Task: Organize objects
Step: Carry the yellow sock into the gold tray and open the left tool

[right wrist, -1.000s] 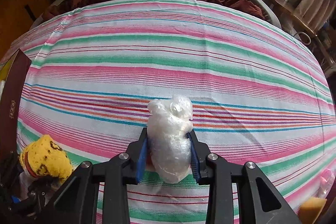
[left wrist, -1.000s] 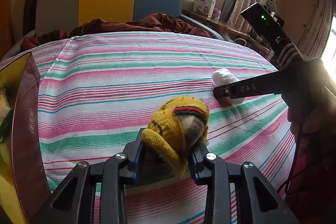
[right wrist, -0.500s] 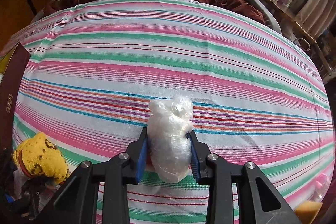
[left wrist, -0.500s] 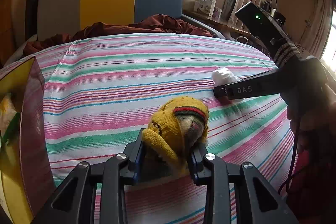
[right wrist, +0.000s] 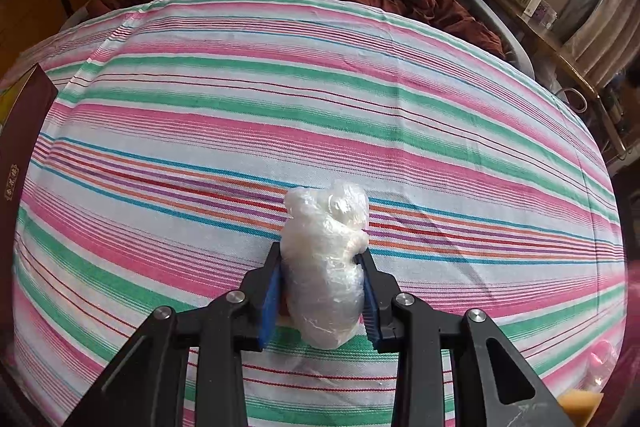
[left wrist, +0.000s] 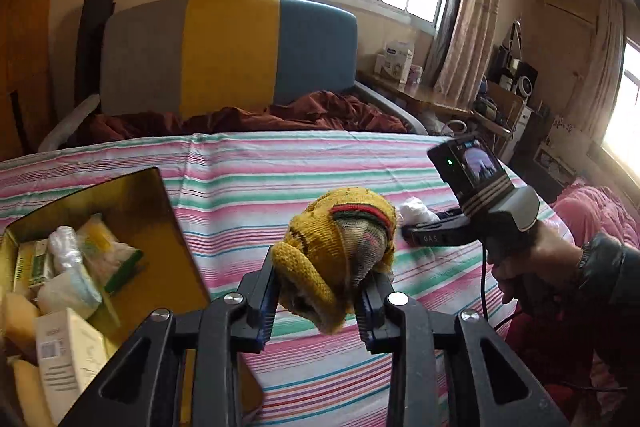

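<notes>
My left gripper is shut on a yellow knitted sock with a red and green band, held above the striped bed sheet. My right gripper is shut on a white plastic-wrapped bundle, just above the sheet. In the left wrist view the right gripper sits to the right of the sock, with the bundle at its tip. An open gold-lined box at the left holds several packets and small boxes.
A dark red blanket lies at the head of the bed below a grey, yellow and blue headboard. The box's maroon side shows at the left of the right wrist view. A yellow sponge lies at bottom right.
My left gripper has lifted and swung left with the sock, so the open box and its contents now show. My right gripper has hardly moved, still holding the bundle.
</notes>
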`<move>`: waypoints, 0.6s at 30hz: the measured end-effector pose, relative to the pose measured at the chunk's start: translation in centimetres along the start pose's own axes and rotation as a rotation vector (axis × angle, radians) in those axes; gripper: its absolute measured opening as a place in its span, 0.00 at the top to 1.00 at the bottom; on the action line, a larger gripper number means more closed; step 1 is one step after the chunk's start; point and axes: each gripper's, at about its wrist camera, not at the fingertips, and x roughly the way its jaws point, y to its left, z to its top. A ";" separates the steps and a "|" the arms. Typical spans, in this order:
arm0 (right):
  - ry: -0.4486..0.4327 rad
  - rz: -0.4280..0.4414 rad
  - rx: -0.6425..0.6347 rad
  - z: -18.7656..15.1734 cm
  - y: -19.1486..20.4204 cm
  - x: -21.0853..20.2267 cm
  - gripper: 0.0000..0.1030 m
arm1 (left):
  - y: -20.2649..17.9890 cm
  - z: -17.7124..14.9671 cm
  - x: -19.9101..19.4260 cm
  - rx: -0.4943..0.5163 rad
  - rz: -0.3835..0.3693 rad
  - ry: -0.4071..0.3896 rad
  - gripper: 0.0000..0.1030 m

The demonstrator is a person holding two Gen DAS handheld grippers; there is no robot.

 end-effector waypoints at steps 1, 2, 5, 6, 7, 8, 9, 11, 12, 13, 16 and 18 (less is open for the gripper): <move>-0.001 -0.005 -0.004 0.1 0.0 0.0 0.66 | 1.6 0.2 -1.0 -0.029 0.012 -0.008 0.69; -0.002 -0.010 -0.008 0.0 0.1 0.0 0.66 | 3.1 0.3 -1.8 -0.060 0.027 -0.016 0.69; -0.002 -0.015 -0.013 -0.1 0.3 -0.2 0.66 | 7.7 0.0 -3.7 -0.148 0.076 -0.018 0.69; -0.003 -0.020 -0.018 -0.1 0.3 -0.1 0.66 | 9.4 -0.4 -4.1 -0.186 0.079 -0.007 0.69; -0.004 -0.025 -0.024 -0.1 0.4 -0.2 0.66 | 10.7 -0.8 -4.5 -0.217 0.076 0.003 0.69; -0.004 -0.030 -0.028 -0.1 0.5 -0.2 0.66 | 11.7 -1.2 -4.6 -0.233 0.075 0.012 0.69; -0.005 -0.033 -0.031 -0.1 0.6 -0.3 0.66 | 12.4 -1.5 -4.8 -0.239 0.090 0.017 0.69; -0.005 -0.038 -0.035 -0.2 0.7 -0.4 0.66 | 12.8 -2.0 -4.4 -0.233 0.092 0.037 0.69; -0.005 -0.040 -0.036 -0.2 0.7 -0.4 0.66 | 12.6 -2.1 -4.1 -0.225 0.091 0.044 0.69; -0.005 -0.042 -0.037 -0.2 0.7 -0.4 0.66 | 12.4 -2.2 -3.7 -0.213 0.101 0.047 0.69; -0.006 -0.047 -0.039 -0.2 0.8 -0.4 0.66 | 11.9 -2.2 -2.0 -0.189 0.151 0.086 0.68; -0.006 -0.047 -0.039 -0.2 0.8 -0.4 0.66 | 11.8 -2.0 -0.7 -0.154 0.203 0.120 0.67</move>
